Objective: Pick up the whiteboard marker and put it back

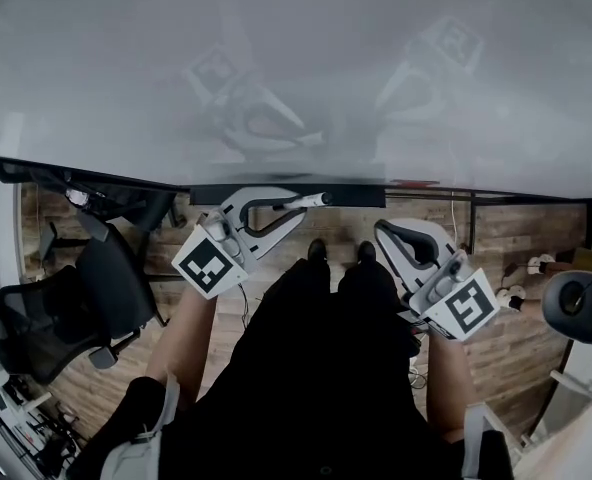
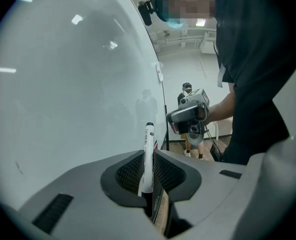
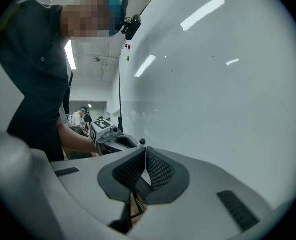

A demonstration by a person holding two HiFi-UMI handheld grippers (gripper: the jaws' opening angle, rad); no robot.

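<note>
Glossy, smooth whiteboard (image 1: 116,58) mirrors my left gripper (image 2: 150,152), matt grey plastic with ribbed black pads (image 2: 129,173); the marker (image 2: 148,165) seems smooth white plastic. Wood-plank floor (image 1: 516,238).

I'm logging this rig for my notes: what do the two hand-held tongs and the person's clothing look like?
Both the left tongs and right tongs have light grey curved shells with black, mesh-textured pads. Each carries a white cube printed with black square markers. The person wears black clothes.

We face a broad whiteboard (image 1: 296,58) above a wood-plank floor (image 1: 516,238). A black office chair (image 1: 76,303) stands at our left. Ceiling strip lights (image 3: 68,54) shine overhead.
</note>
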